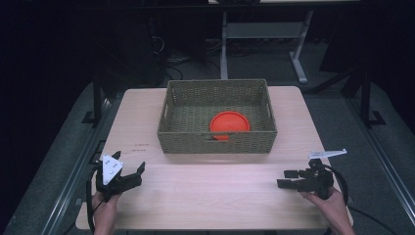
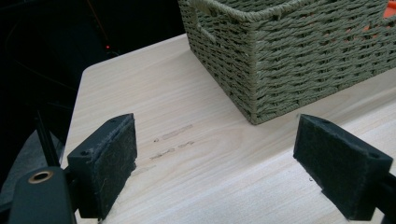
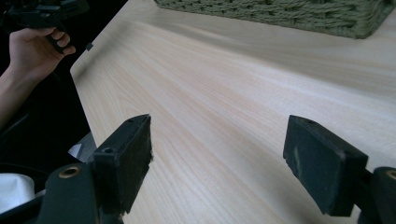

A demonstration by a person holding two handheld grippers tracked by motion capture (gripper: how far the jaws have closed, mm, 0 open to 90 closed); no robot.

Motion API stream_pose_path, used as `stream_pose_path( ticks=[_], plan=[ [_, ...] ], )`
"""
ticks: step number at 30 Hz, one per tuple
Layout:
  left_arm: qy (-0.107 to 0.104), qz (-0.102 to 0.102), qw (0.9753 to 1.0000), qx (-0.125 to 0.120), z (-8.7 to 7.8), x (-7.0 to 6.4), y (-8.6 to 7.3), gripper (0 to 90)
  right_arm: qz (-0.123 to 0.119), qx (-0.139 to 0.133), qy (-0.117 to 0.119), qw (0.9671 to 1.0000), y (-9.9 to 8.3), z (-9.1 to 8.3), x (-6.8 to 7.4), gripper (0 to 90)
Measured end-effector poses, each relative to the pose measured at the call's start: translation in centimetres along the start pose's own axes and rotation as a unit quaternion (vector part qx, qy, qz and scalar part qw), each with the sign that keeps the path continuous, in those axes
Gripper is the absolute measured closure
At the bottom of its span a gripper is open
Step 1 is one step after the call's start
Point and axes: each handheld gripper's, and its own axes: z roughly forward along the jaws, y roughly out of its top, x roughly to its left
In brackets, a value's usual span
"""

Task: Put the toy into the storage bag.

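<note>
Basket (image 1: 217,117) of green woven cord stands on the far middle part of the table (image 1: 205,196), and an orange disc (image 1: 230,122) lies flat inside it, near its front wall and a little right of its centre.

Left gripper (image 1: 136,174) is in front of the basket and to its left, over the near left part of the table, held by the left hand (image 1: 105,205). Its jaws are spread wide with nothing between them. In the left gripper view the gripper (image 2: 217,163) looks toward the basket's (image 2: 289,56) near left corner, and bare wood with some faint marks (image 2: 173,140) lies between the pads (image 2: 109,163).

Right gripper (image 1: 286,178) is in front of the basket and to its right, held by the right hand (image 1: 333,205), pointing left across the table. Its jaws are also spread wide and empty. In the right gripper view the gripper (image 3: 217,163) looks along the table (image 3: 224,93); the basket's (image 3: 289,14) front wall is at the top, and the left hand (image 3: 32,49) is at the upper left.

Both grippers are well apart from the basket.
</note>
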Motion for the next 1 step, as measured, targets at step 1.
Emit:
stream_pose_path(
  ticks=[1],
  plan=[
    [-0.001,0.000,1.0000,0.000,0.03,-0.13,0.04,12.7,0.000,-0.006,0.000,1.0000,-0.35,-0.02,0.17,22.6]
  ],
)
